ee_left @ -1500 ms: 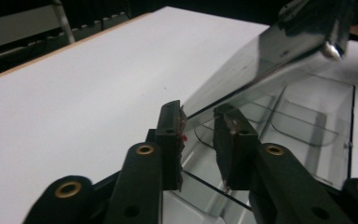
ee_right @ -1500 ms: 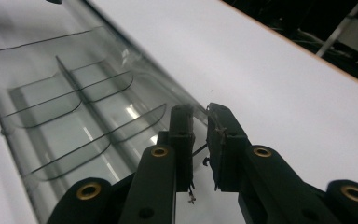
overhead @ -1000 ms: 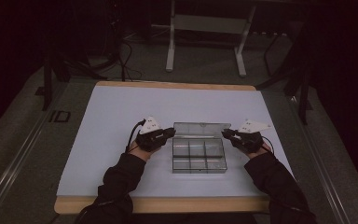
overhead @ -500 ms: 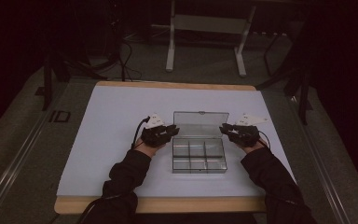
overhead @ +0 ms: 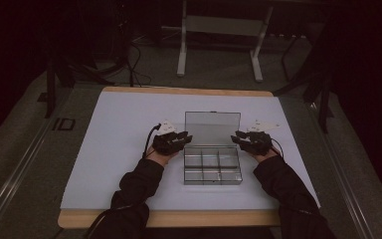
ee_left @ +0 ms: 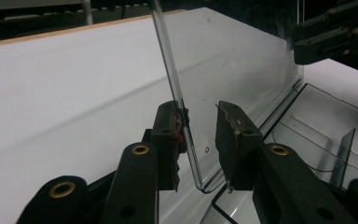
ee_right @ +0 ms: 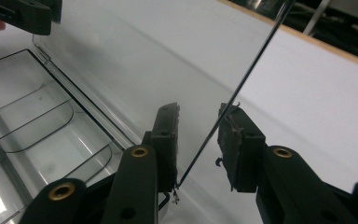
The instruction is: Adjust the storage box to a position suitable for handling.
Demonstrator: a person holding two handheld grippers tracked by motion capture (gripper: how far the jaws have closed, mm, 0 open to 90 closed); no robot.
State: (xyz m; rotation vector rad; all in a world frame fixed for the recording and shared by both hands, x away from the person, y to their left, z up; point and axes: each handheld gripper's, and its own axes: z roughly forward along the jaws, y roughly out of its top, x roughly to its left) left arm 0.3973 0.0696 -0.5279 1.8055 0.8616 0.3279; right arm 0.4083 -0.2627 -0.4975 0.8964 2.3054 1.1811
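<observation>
Left claw (overhead: 185, 138): jaws parted, straddling the left edge of the upright lid (overhead: 212, 127), one pad touching it.
Clear box (overhead: 212, 169): mid-surface (overhead: 119, 124), lid raised, compartments empty.
Right claw (overhead: 236, 136): jaws parted around the lid's right edge.
</observation>
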